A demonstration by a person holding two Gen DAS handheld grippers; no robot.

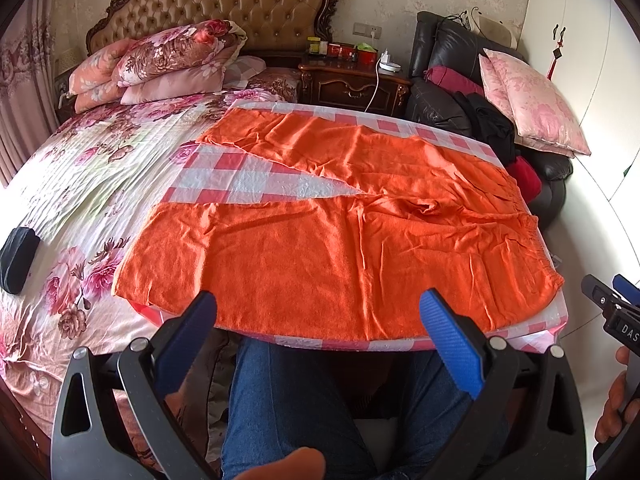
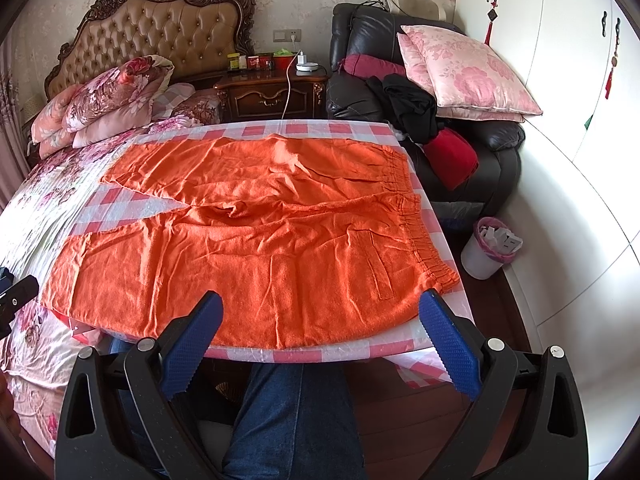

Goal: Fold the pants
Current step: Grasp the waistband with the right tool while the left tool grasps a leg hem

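Orange pants [image 1: 340, 236] lie spread flat on a table [image 1: 256, 178] covered with a pink-and-white checked cloth. The table stands beside a bed [image 1: 80, 184] with floral bedding. The waistband, gathered with elastic, is at the right edge of the table; the two legs run out to the left and part in a V, with checked cloth showing between them. The near leg reaches the table's front edge. The fabric is creased but lies in one layer, so no fold looks made yet.

Both tools hang just short of the table's front edge, above the seated person's blue jeans [image 1: 288, 408]. The left gripper [image 1: 318, 320] has its blue-padded jaws wide apart and holds nothing; it faces the middle of the near leg. The right gripper [image 2: 320, 320] is likewise spread wide and empty, and faces the waistband end, near a flat pocket flap.

This placement seems meant to prepare the first fold: one tool toward the leg, one toward the waist, ready to pinch the near edge and carry that leg over the far one.

A dark armchair [image 2: 400, 80] with pink cushions stands beyond the table, and a small bin [image 2: 486, 248] sits on the floor to the right.
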